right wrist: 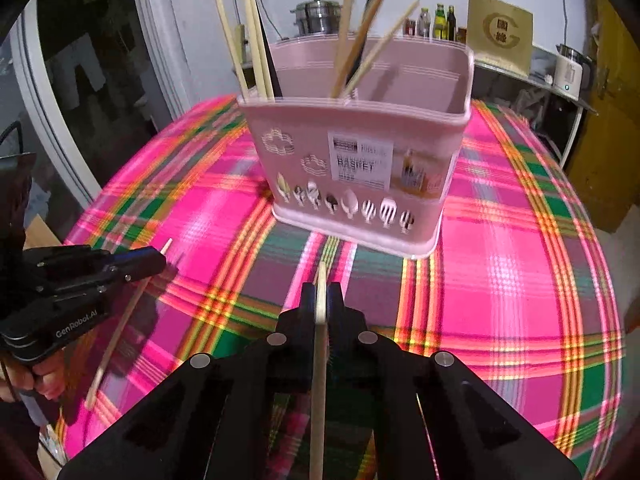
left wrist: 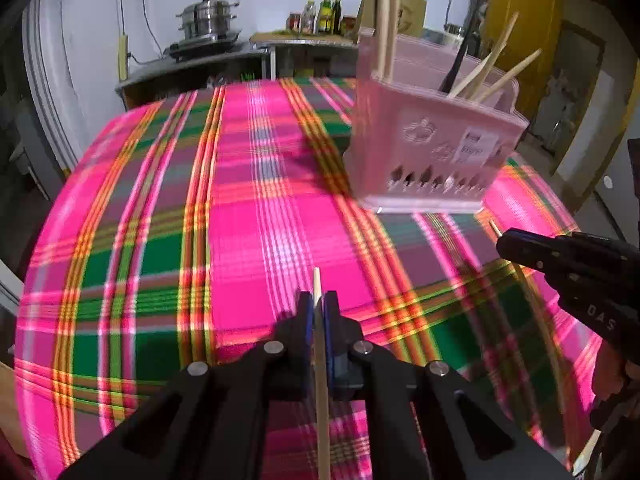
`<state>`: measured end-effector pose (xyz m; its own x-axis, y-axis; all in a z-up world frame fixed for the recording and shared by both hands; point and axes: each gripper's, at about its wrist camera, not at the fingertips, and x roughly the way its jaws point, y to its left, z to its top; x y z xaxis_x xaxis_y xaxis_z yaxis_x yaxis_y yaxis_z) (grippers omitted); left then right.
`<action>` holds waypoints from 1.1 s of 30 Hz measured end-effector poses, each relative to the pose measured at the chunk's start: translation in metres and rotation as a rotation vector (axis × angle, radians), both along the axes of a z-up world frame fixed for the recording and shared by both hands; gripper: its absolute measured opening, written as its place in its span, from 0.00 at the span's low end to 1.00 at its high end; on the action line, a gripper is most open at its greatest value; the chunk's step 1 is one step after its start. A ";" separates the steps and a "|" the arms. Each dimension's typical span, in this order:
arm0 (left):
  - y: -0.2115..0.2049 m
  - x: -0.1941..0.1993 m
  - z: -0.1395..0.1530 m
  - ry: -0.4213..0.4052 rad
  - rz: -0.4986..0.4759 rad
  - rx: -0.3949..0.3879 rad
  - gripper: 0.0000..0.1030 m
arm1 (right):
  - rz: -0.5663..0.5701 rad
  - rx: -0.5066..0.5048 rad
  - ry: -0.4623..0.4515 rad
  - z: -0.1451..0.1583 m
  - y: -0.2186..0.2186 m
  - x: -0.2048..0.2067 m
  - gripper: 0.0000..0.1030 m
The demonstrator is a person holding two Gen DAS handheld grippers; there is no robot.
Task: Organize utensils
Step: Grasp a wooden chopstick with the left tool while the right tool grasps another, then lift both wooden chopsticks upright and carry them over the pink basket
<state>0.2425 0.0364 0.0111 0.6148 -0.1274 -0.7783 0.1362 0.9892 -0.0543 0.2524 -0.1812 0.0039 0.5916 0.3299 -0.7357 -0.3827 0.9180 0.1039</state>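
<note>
Chopsticks are the job here. Nearest, the left gripper (left wrist: 319, 312) pinches one chopstick (left wrist: 322, 380) tight between its jaws, and the right gripper (right wrist: 321, 304) pinches another chopstick (right wrist: 318, 380) the same way. Both sticks are lifted above the pink plaid tablecloth (left wrist: 240, 208). Farther back stands the pink utensil basket (right wrist: 356, 152), with more chopsticks (right wrist: 256, 40) standing up inside. To do it well, tip each stick upright, line it up over an open part, and let go low.
</note>
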 end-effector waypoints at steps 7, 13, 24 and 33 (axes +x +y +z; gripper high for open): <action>-0.003 -0.015 0.047 -0.092 -0.017 -0.025 0.06 | 0.005 0.037 -0.079 0.037 -0.007 -0.014 0.05; -0.003 -0.030 0.084 -0.167 -0.034 -0.048 0.05 | 0.008 0.069 -0.147 0.067 -0.012 -0.029 0.05; -0.012 -0.046 0.113 -0.228 -0.057 -0.055 0.05 | 0.008 0.103 -0.233 0.101 -0.023 -0.051 0.05; -0.019 -0.051 0.123 -0.244 -0.070 -0.053 0.05 | 0.009 0.115 -0.252 0.107 -0.030 -0.058 0.05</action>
<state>0.1912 0.0172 0.1340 0.7719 -0.2129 -0.5991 0.2195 0.9736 -0.0632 0.1946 -0.2112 0.1104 0.7477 0.4090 -0.5232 -0.4180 0.9020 0.1078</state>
